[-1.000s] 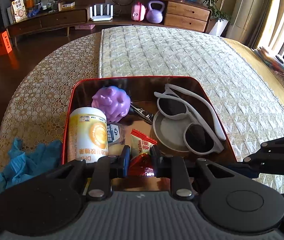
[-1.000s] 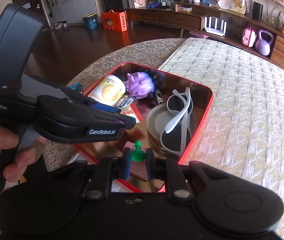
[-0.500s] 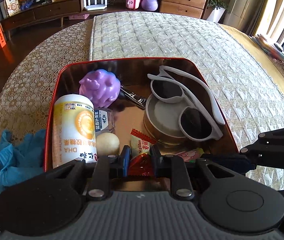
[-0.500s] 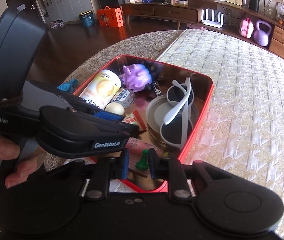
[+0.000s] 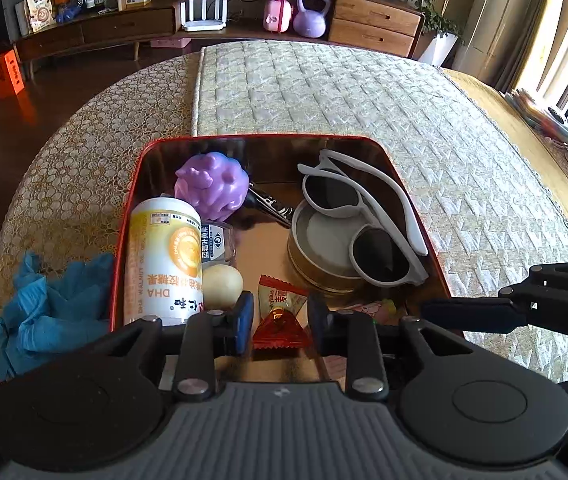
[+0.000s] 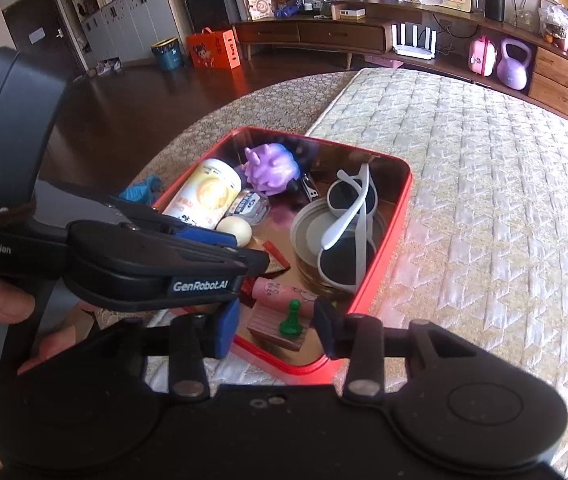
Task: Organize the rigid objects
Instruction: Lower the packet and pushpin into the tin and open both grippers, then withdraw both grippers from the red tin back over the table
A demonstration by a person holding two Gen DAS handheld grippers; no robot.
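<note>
Round table (image 5: 84, 152) under a lace cloth, quilted runner (image 5: 323, 92) down its middle. Near the edge, a red tin (image 6: 389, 216) with a shiny gold inside, packed with the rigid things. Along its left wall, a yellow bottle (image 5: 162, 268) on its side; at the far end, a purple spiky toy (image 5: 214, 186), nail clippers (image 5: 270, 204) just beside it. On the right side, white sunglasses (image 5: 363, 216) lying across a round tin lid (image 5: 315, 252). Between bottle and lid, a small clear packet (image 5: 216, 242) and a pale egg (image 5: 222, 282), touching the bottle. Toward the near end, a pink wrapper (image 6: 280, 292) and a wooden block (image 6: 272, 330) with a green pawn (image 6: 291, 318) upright on it. Outside the tin, on the left, a crumpled blue glove (image 5: 44, 308).

Left gripper (image 5: 280, 316) over the near end, jaws opening, a red candy (image 5: 282, 314) between them; pads clear of the wrapper on both sides. Right gripper (image 6: 276, 326) at the near corner, jaws opening wide, pawn and block between them, neither pad touching. A hand (image 6: 0, 312) on the left tool's handle in the right view.
</note>
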